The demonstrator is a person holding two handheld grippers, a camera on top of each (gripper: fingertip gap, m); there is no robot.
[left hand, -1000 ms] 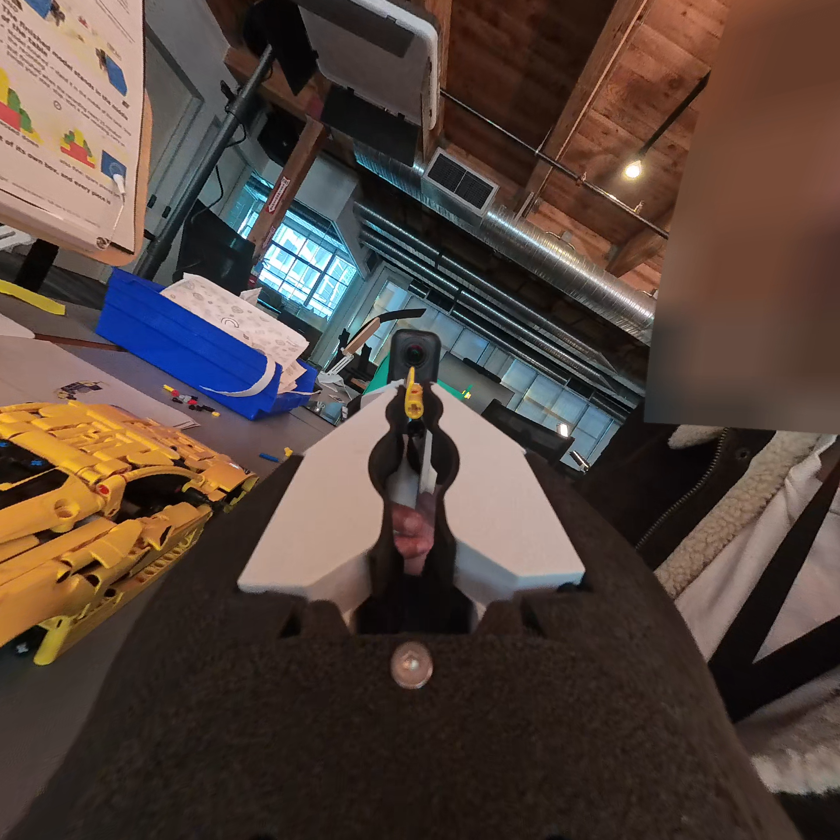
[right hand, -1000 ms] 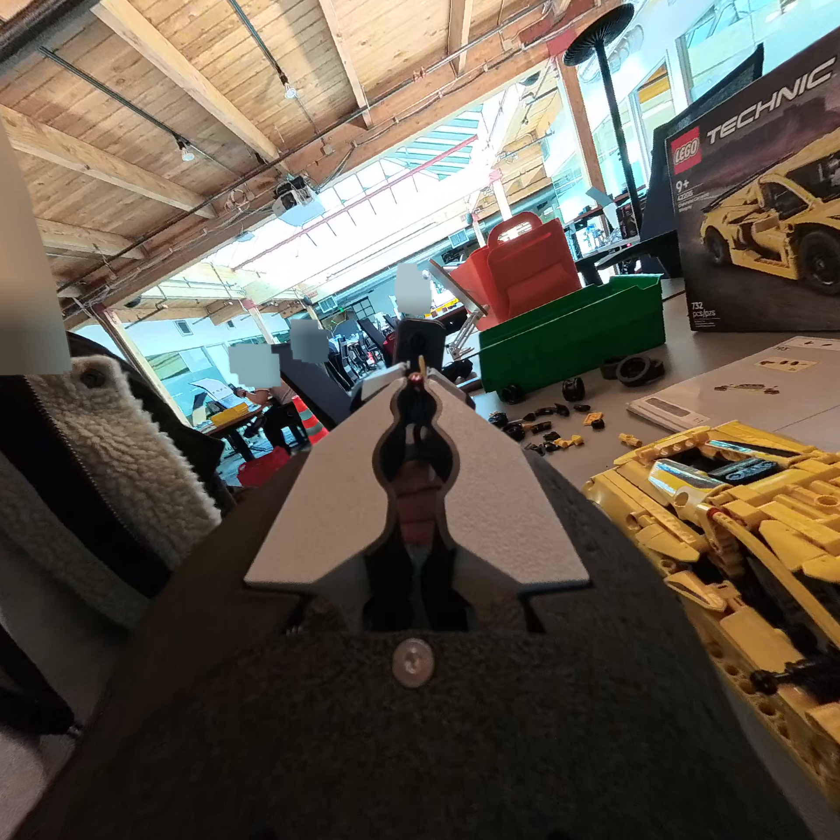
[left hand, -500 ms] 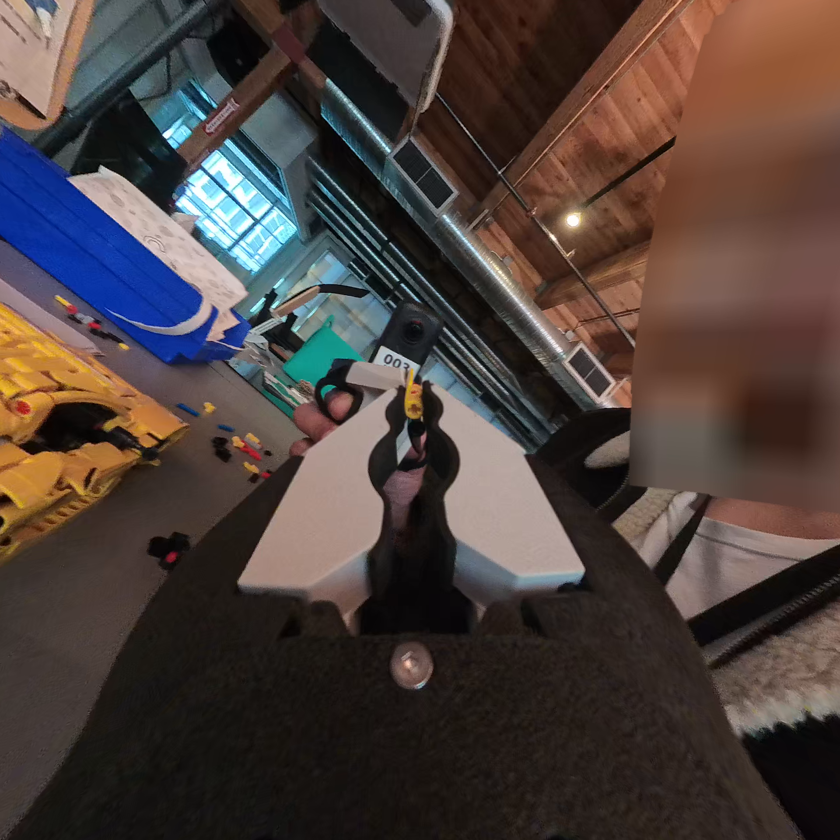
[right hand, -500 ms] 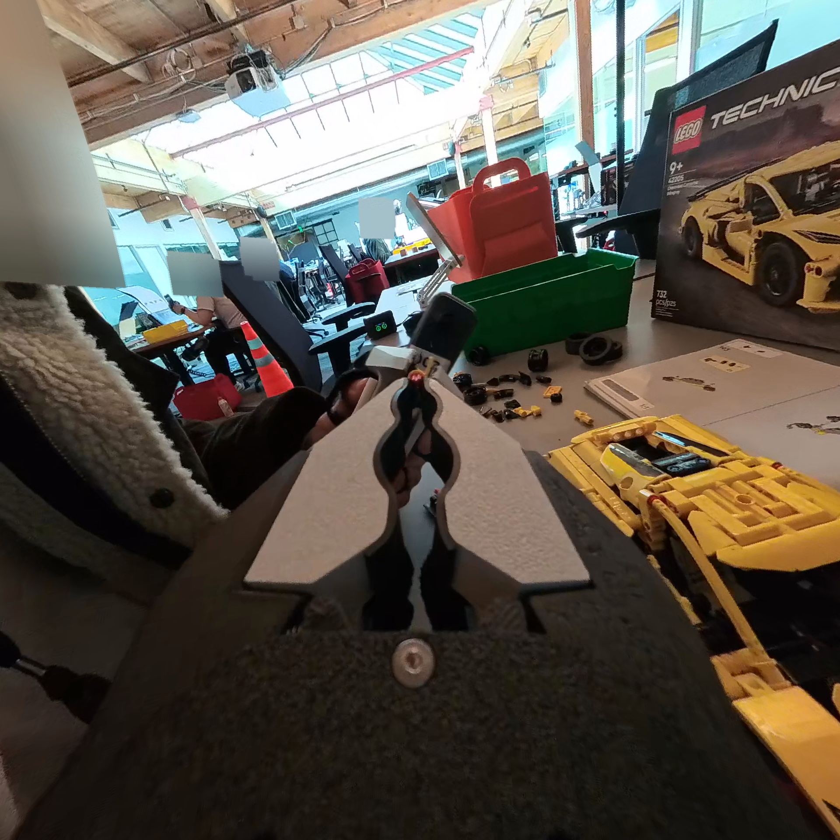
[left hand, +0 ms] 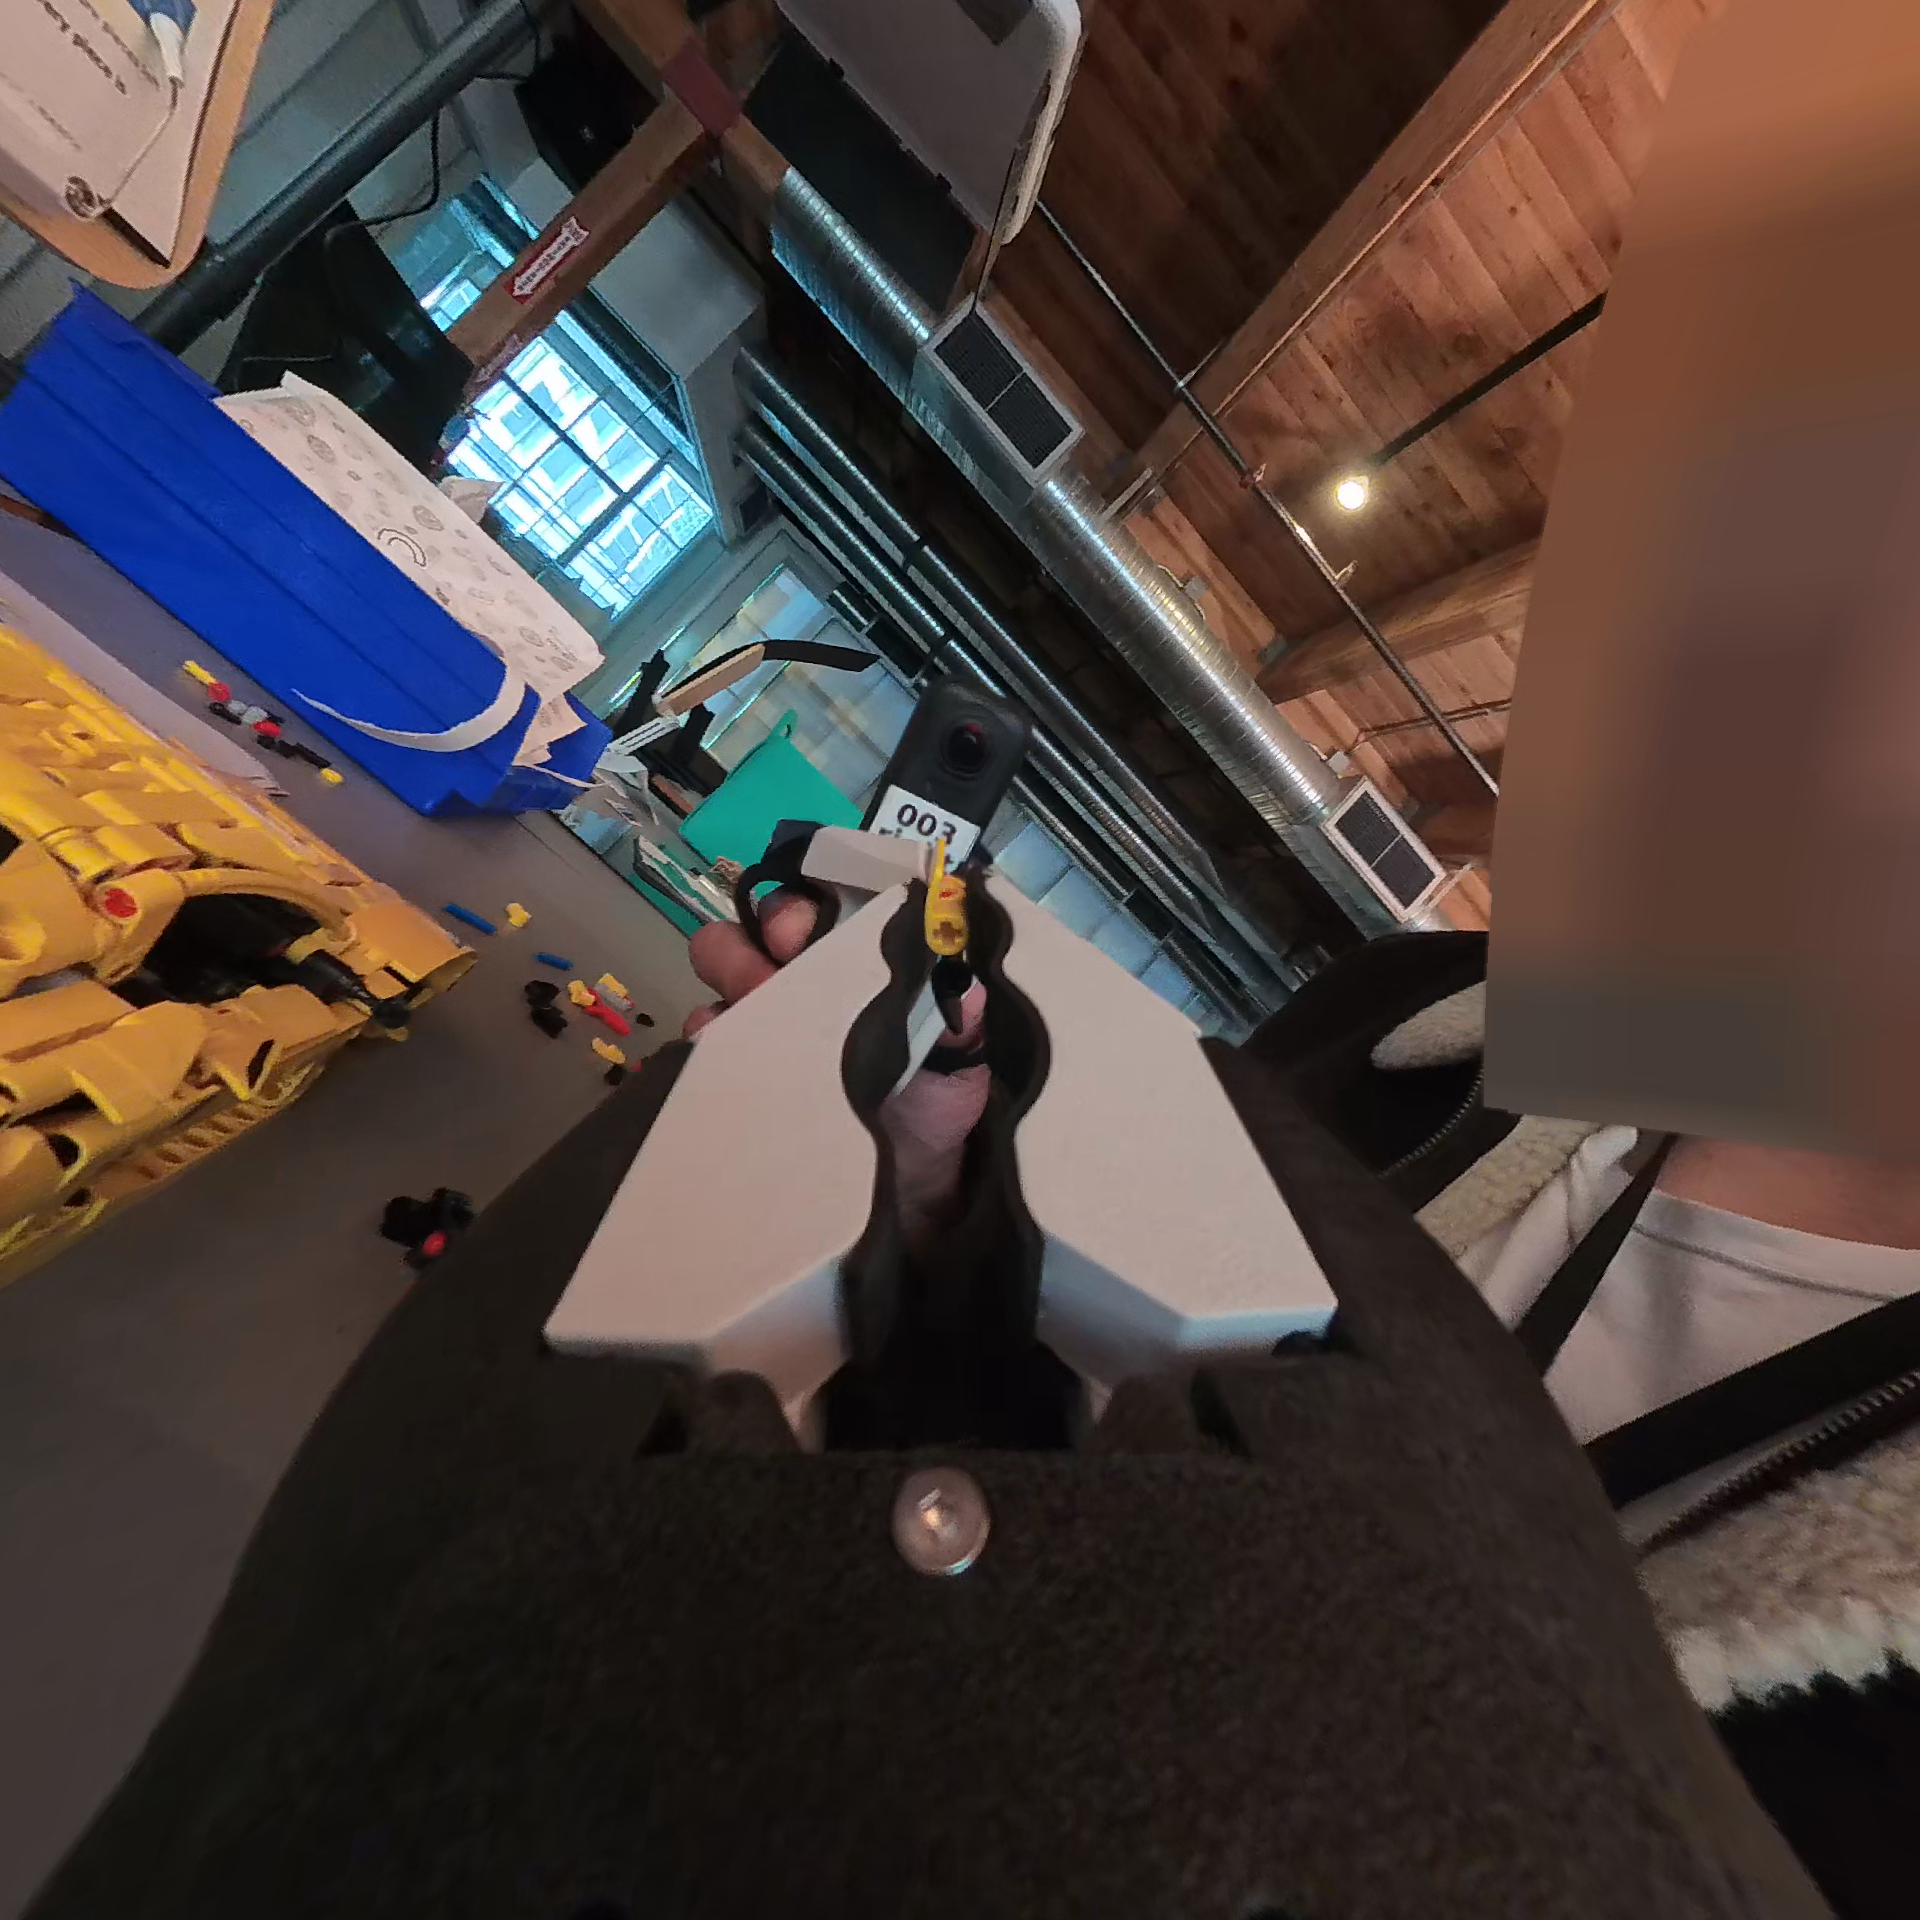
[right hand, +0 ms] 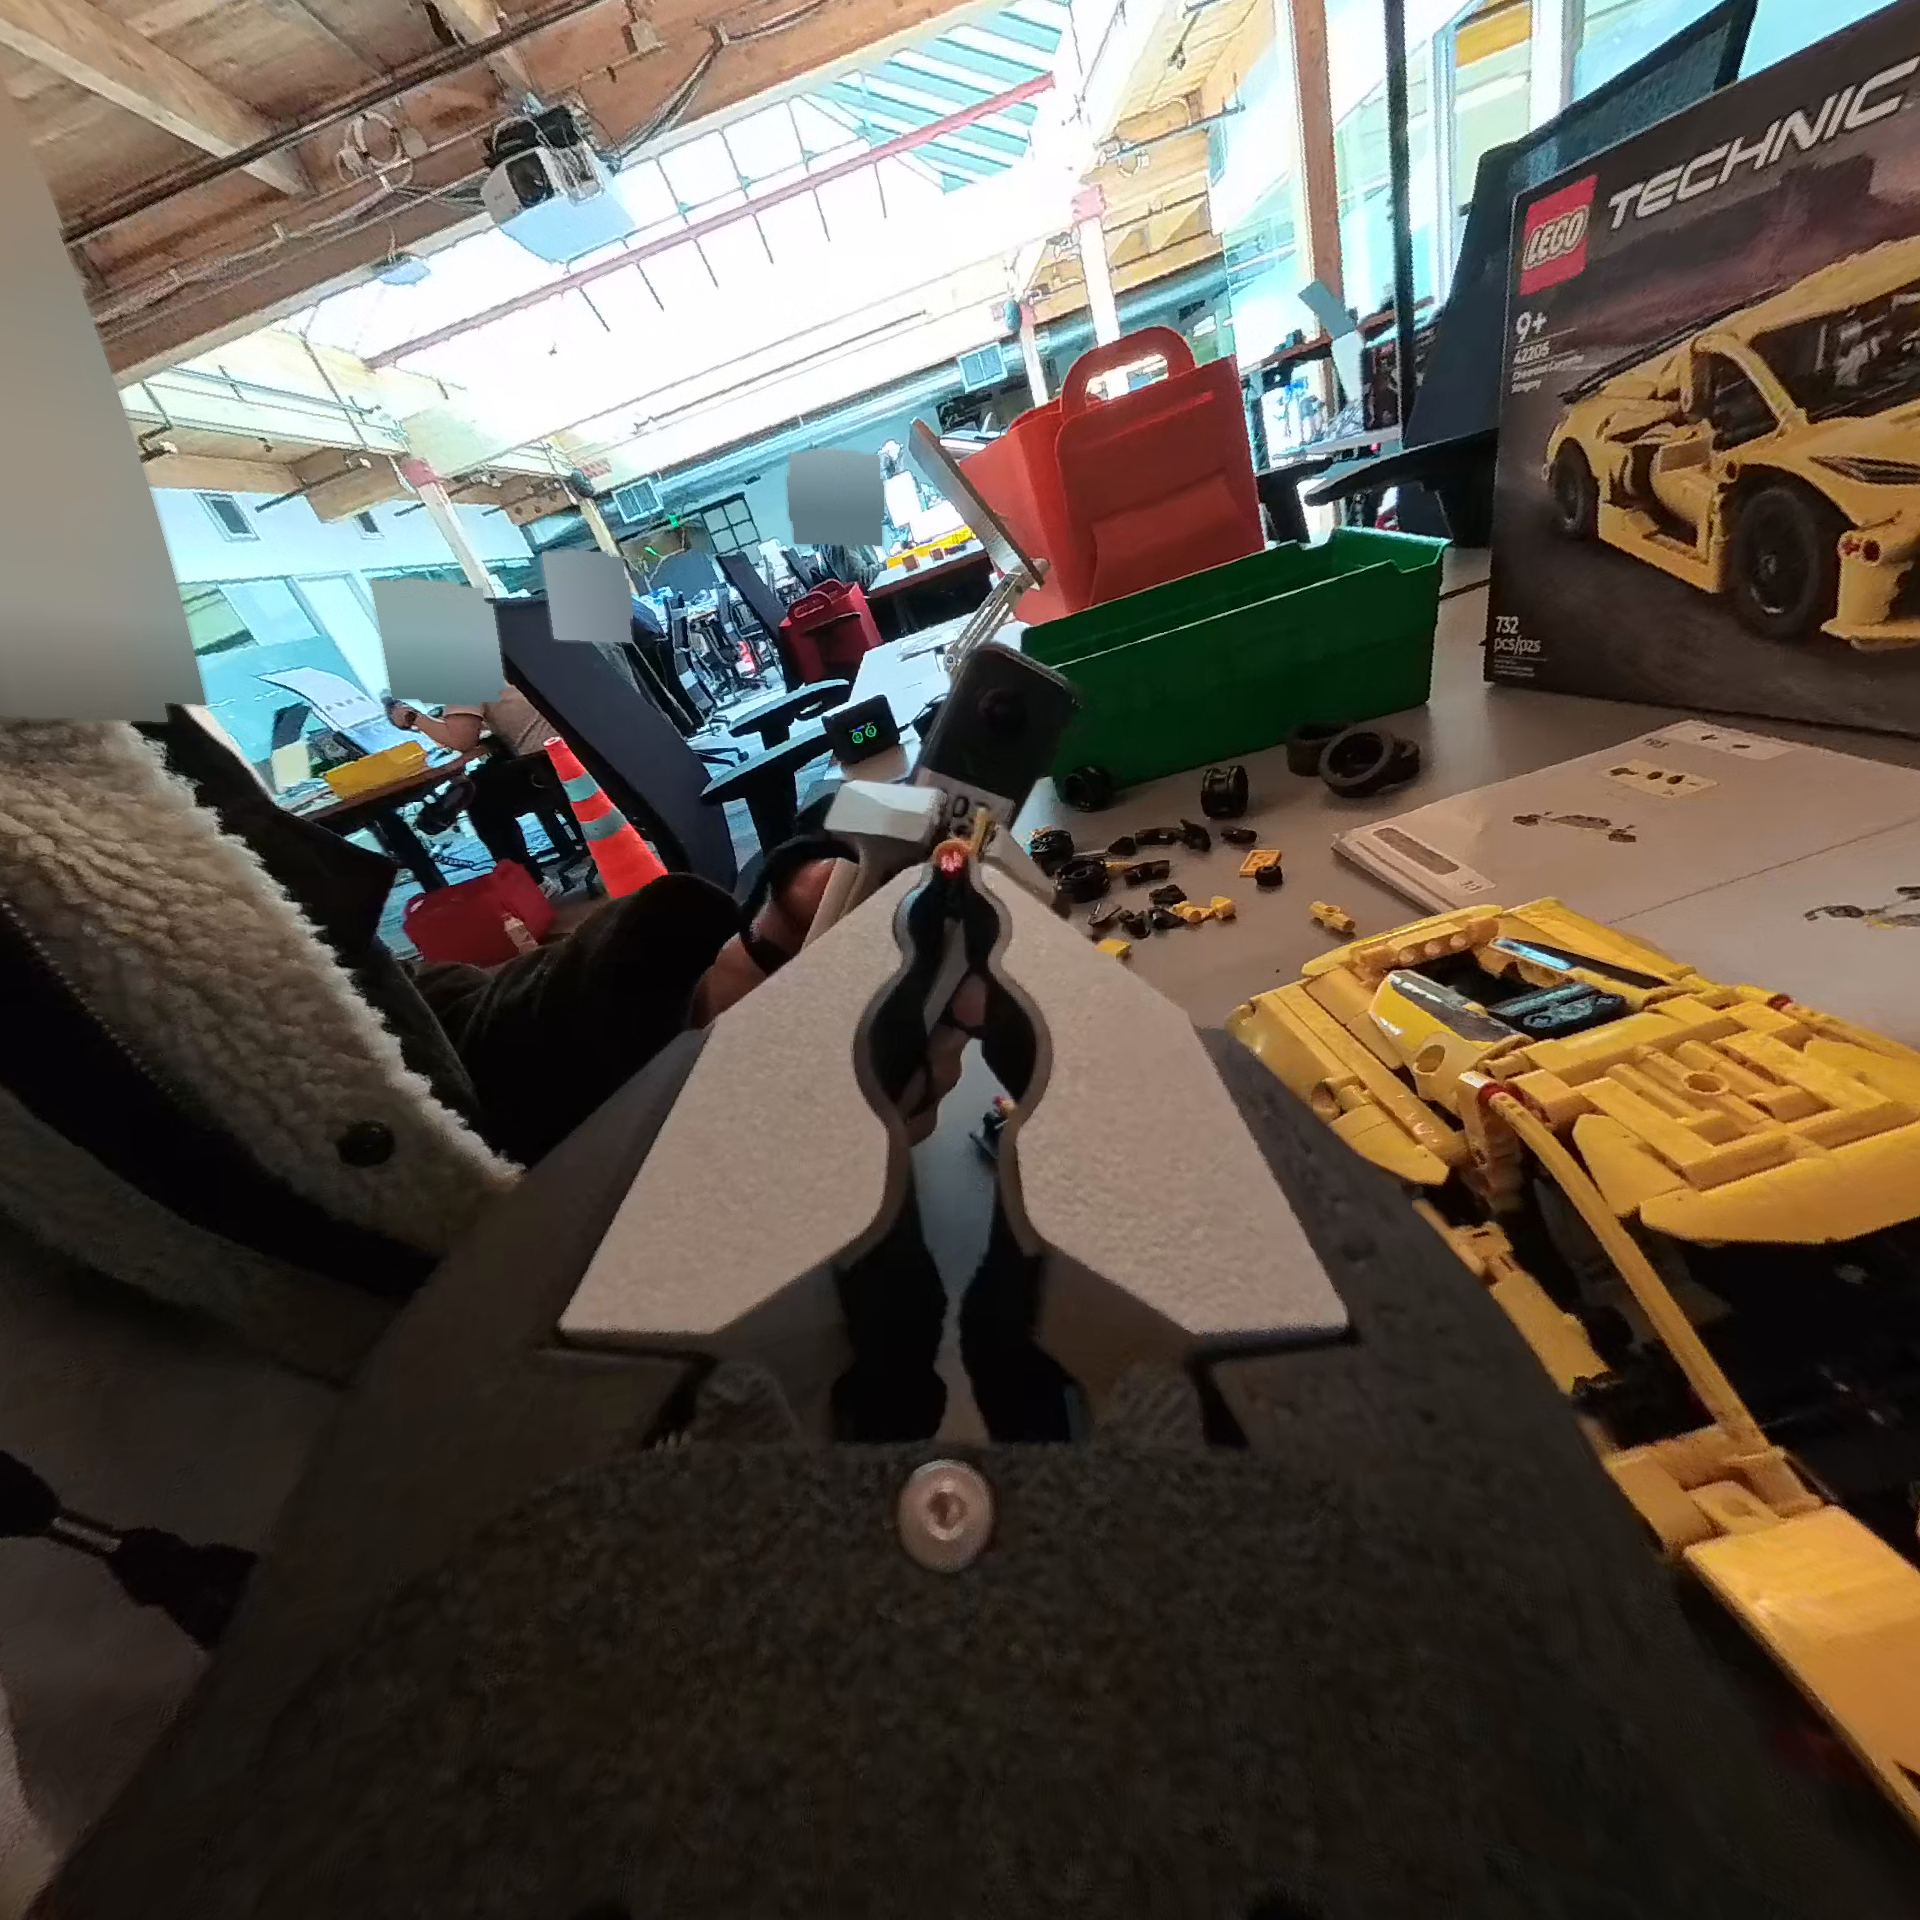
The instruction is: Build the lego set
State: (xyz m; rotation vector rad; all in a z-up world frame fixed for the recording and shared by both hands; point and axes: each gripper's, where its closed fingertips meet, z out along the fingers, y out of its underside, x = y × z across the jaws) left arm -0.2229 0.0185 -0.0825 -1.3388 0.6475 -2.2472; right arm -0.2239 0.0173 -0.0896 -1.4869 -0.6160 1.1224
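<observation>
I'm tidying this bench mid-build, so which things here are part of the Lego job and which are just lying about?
Part of the job:
yellow car
yellow piece in left gripper
red piece in right gripper
loose pieces
tyres
booklet

Lying about:
green bin
blue bin
red bag

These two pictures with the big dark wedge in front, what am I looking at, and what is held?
No robot here: a person holds a two-finger gripper in each hand, and each carries its own camera. The left gripper pinches a small yellow Lego connector; the right gripper pinches a small red-tipped piece. The two face each other tip to tip. On the grey table lie a half-built yellow Lego car, loose pieces, black tyres, a green bin and the set's box.
</observation>
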